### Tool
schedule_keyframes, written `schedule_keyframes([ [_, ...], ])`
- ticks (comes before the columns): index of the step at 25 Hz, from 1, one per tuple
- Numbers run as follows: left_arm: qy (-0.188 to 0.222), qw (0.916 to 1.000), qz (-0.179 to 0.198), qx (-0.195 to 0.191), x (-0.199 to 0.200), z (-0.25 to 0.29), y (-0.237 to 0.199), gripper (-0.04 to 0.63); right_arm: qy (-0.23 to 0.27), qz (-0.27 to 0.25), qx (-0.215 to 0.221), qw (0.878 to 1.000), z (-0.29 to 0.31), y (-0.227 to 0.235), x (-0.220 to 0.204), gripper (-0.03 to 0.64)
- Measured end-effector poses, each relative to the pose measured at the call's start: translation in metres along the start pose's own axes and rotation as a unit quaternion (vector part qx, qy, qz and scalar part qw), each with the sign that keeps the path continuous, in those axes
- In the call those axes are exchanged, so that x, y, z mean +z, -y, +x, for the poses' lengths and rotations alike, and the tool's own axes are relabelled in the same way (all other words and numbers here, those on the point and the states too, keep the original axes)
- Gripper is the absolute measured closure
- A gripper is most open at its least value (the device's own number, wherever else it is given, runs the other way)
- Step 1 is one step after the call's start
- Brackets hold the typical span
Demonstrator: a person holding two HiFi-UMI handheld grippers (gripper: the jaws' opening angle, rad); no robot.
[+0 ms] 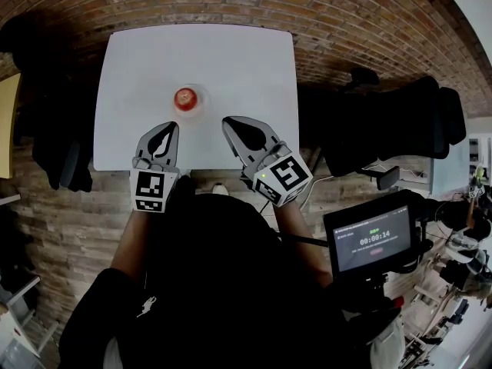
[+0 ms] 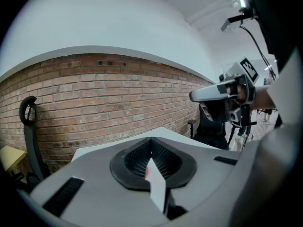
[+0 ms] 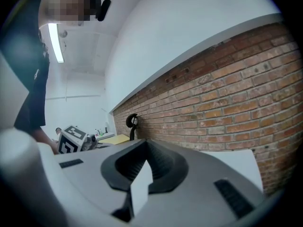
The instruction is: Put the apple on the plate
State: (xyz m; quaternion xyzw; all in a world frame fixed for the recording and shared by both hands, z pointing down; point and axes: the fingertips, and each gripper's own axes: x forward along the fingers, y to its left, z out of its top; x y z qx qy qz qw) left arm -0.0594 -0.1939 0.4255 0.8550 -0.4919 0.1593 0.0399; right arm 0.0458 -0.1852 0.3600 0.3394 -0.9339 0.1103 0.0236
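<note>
A red apple (image 1: 184, 98) sits on a small clear plate (image 1: 201, 101) in the middle of the white table (image 1: 231, 52). My left gripper (image 1: 171, 126) hovers over the table's near edge, just short of the plate and a little to its left. Its jaws are shut with nothing held. My right gripper (image 1: 228, 121) is beside it, short and right of the plate, with its jaws also shut and empty. In the left gripper view, the left gripper (image 2: 151, 139) points at the brick wall and the right gripper (image 2: 208, 94) shows at the right. The right gripper view shows the right gripper (image 3: 145, 141) closed to its tip.
A black office chair (image 1: 400, 121) stands right of the table, and dark clothing (image 1: 54, 129) hangs at its left. A small screen (image 1: 373, 241) on a stand is at my right. A brick wall (image 2: 94, 98) lies beyond the table.
</note>
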Motion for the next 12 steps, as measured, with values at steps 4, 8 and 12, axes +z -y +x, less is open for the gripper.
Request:
schedule_keyframes([
  [4, -0.006, 1.0, -0.002, -0.004, -0.004, -0.0002, -0.001, 0.588, -0.004, 0.0, -0.004, 1.0, 0.0004, -0.0006, -0.0014, 0.614],
  [8, -0.014, 0.9999, 0.001, -0.005, -0.0057, -0.0032, -0.0027, 0.588, -0.012, 0.003, -0.008, 1.0, 0.0015, -0.0024, -0.002, 0.614],
  [12, -0.023, 0.9997, 0.001, 0.003, -0.0089, -0.0025, -0.0098, 0.589, -0.014, 0.003, -0.011, 1.0, 0.0038, -0.0015, -0.0007, 0.614],
])
